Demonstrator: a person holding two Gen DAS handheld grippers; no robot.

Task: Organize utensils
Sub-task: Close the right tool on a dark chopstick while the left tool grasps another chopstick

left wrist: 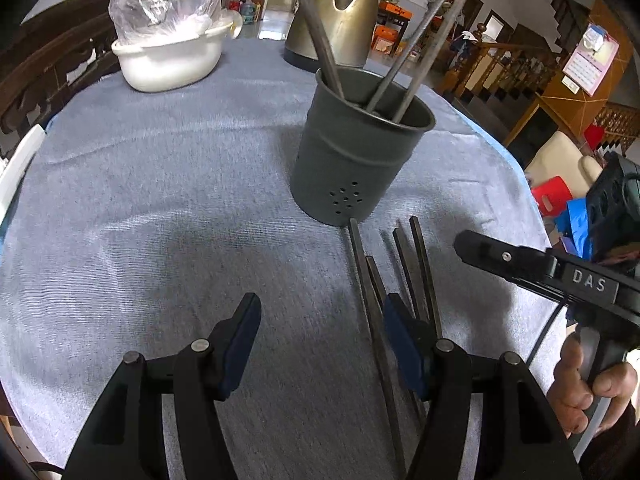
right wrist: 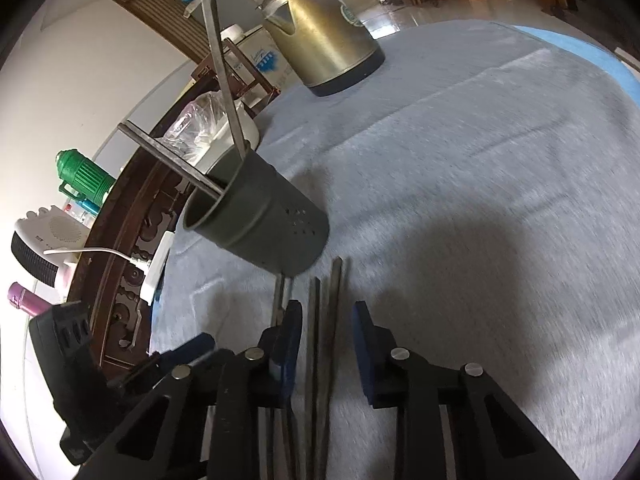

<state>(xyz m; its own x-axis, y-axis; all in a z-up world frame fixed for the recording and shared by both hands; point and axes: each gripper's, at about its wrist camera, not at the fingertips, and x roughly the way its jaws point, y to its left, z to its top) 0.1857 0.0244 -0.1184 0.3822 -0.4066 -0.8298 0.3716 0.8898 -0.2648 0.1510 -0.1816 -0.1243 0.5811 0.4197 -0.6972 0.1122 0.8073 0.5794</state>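
Right wrist view: open right claw (right wrist: pixel 326 344) straddles loose chopsticks (right wrist: pixel 320 360) on the table.
Left claw (left wrist: pixel 320 332) open, empty; next, closing, lifting into holder (right wrist: pixel 260 224).

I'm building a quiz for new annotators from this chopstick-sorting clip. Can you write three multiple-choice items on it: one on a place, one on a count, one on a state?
1. Where do the loose chopsticks lie?
A. On the cloth in front of the grey holder
B. Inside the white pot
C. Under the kettle

2. How many sticks stand in the grey holder?
A. None
B. Three
C. Six

3. How is the right gripper set?
A. Shut on a chopstick
B. Open, with loose chopsticks between its fingers
C. Out of view

Answers:
1. A, as they rest on the grey-blue cloth with their far ends near the holder's base.
2. B, as the left wrist view shows three handles rising above its rim.
3. B, as its blue pads stand apart on either side of chopsticks lying flat on the cloth, touching none clearly.

The left gripper is open too.
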